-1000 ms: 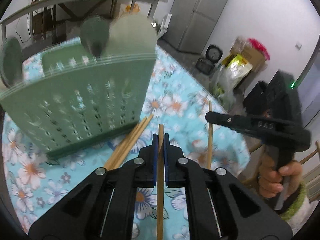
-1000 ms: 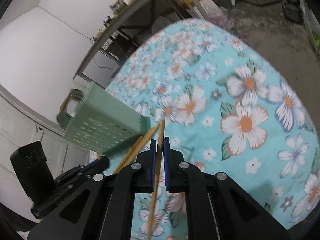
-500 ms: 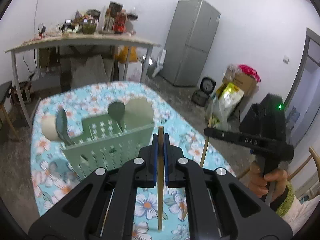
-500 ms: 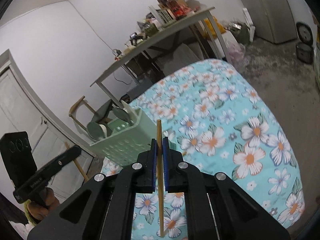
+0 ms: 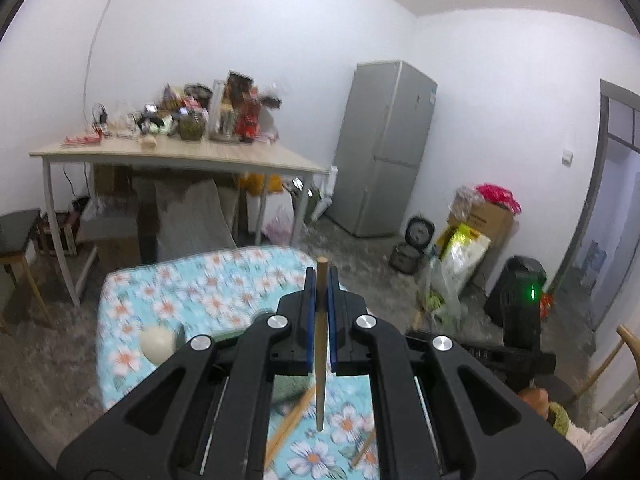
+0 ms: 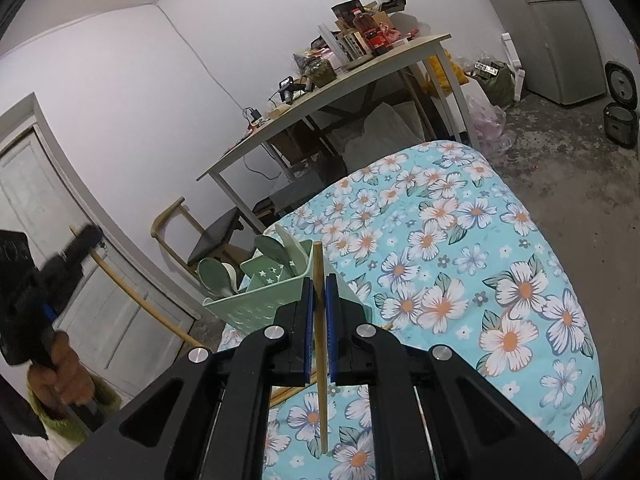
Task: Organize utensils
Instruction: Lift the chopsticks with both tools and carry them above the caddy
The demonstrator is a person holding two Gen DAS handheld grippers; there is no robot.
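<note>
In the left wrist view my left gripper is shut on an upright wooden chopstick, held high over the floral table. A cream spoon head shows beside it; the basket is hidden behind the fingers. In the right wrist view my right gripper is shut on another upright chopstick. It hangs just right of the green slotted basket, which holds several spoons. The left gripper appears blurred at the far left, in a hand.
Loose chopsticks lie on the cloth below the grippers. A cluttered wooden desk stands behind the table, with a chair at the left. A grey fridge, a rice cooker and bags stand by the far wall.
Both grippers have risen off the table, each with its chopstick. The left one rose more and tipped upward, so the basket slid down out of its view.
</note>
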